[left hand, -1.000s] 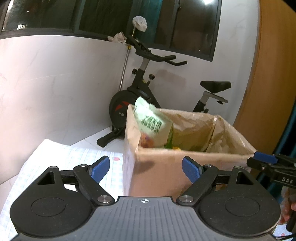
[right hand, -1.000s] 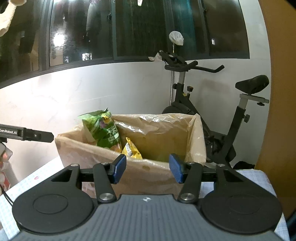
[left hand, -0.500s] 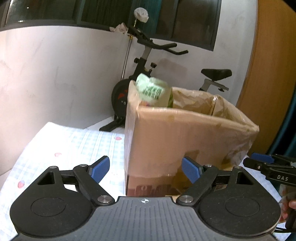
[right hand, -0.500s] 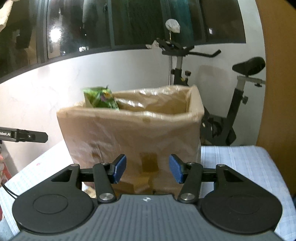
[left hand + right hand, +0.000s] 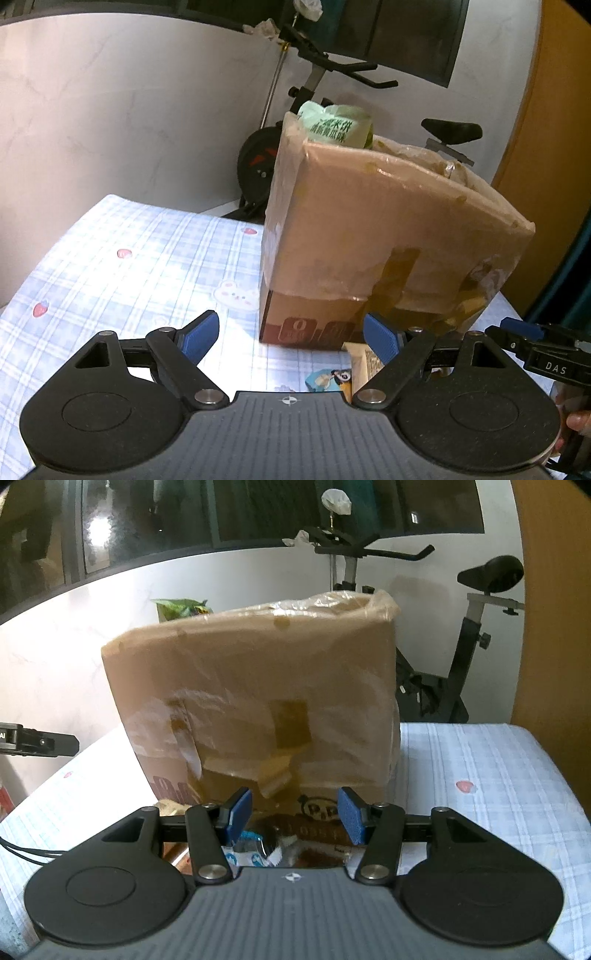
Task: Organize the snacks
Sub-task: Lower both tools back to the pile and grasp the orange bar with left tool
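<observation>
1. The landmark here is the cardboard box [image 5: 388, 236], lined with plastic, standing on the counter [image 5: 129, 266] with its checked cloth. One green snack bag [image 5: 334, 125] already pokes up from the box's far-left corner.
2. The loose snack packets [image 5: 258, 845] lie at the foot of the box's near wall — a blue-and-white one and a dark one, flat on the cloth. How their long sides run I cannot tell; the tool hides most of them.
3. The right tool [image 5: 291, 814] hangs straight above those packets, tilted downward, its pads partly apart and pressing on nothing.
4. The left tool [image 5: 291, 334] faces the box's near-left corner, pads wide apart and empty — the packets [image 5: 332, 380] sit toward its right pad.
5. My guess: the right tool is the nearer one, and its reach is simply down, short of the box.
</observation>
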Demonstrator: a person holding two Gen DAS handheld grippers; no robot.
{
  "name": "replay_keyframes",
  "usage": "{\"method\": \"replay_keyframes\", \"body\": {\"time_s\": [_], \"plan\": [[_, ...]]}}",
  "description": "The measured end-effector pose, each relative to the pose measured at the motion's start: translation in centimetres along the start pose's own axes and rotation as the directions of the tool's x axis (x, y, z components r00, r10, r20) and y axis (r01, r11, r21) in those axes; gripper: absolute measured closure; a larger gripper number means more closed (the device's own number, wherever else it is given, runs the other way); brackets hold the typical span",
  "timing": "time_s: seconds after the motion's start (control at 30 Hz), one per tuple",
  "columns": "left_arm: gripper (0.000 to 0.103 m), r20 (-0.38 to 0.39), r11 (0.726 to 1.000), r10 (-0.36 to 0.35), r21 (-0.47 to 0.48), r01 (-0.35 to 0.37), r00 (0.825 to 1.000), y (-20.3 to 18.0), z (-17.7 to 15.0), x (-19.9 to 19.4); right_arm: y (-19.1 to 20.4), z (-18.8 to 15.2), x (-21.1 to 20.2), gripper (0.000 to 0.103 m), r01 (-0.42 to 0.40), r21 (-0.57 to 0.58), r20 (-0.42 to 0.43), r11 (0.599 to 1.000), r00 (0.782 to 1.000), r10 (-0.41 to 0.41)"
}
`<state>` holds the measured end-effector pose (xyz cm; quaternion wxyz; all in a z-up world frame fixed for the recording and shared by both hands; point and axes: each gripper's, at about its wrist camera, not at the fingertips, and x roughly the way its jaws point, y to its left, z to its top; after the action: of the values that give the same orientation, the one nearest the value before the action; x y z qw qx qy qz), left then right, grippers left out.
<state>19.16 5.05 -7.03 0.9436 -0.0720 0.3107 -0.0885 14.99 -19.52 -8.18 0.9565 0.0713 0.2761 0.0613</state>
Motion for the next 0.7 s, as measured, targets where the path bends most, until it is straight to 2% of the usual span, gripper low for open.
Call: {"method": "replay_keyframes", "body": {"time_s": [0.43, 0.7], "plan": [[0.016, -0.053, 0.999, -0.047, 0.005, 0.048, 0.997, -1.2, -1.9, 0.5, -0.3, -3.5, 1.0, 0.048, 0.007, 0.054, -0.073, 0.999, 0.997, -0.003], [0.016, -0.09, 0.996, -0.081, 0.035, 0.084, 0.993, -3.1, -2.4, 1.4, -0.9, -4.4, 0.8, 0.048, 0.022, 0.097, -0.09, 0.995, 0.996, -0.013]]}}
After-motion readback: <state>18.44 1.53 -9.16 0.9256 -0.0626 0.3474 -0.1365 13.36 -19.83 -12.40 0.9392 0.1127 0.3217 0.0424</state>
